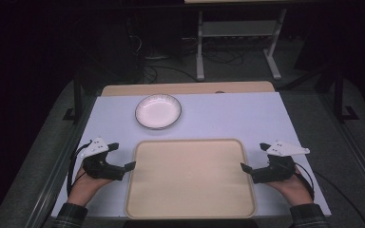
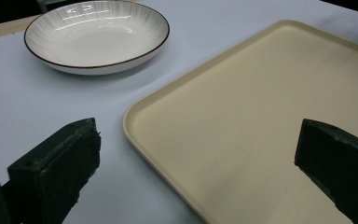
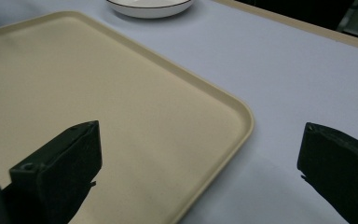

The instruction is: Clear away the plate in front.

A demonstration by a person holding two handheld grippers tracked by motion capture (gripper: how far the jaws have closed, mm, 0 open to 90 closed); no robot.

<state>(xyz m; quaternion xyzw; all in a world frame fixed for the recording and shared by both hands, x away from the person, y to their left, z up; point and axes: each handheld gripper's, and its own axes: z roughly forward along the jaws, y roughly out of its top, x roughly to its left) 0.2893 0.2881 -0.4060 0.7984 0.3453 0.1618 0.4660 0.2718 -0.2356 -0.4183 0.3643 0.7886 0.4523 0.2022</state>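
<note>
Both grippers sit at the tray's sides, jaws spread wide, nothing between them. Left gripper (image 1: 123, 159) is just off the tray's (image 1: 190, 178) left rim, right gripper (image 1: 254, 159) just off the right rim, neither touching it. Tray lies flat on the table (image 1: 228, 114), near edge, empty. Plate (image 1: 158, 111) is behind the tray toward the left, apart from it, also empty.

In the left gripper view the jaws straddle the tray's rim (image 2: 135, 135): one jaw over table, one over tray. Right gripper view is the same, with the rim (image 3: 242, 126) between the jaws.

Judgement: likely step is a two-handed grab of the tray, or a reach for the plate; can't tell which yet.

If tray: come in level and low, so one jaw slides under the lip and one stays above. Close both sides together and at matching spots along the rim, else the tray tips or skews. The rim is thin and smooth, so bite deep.

If plate: left gripper is nearer; pinch the rim and don't push it.
</note>
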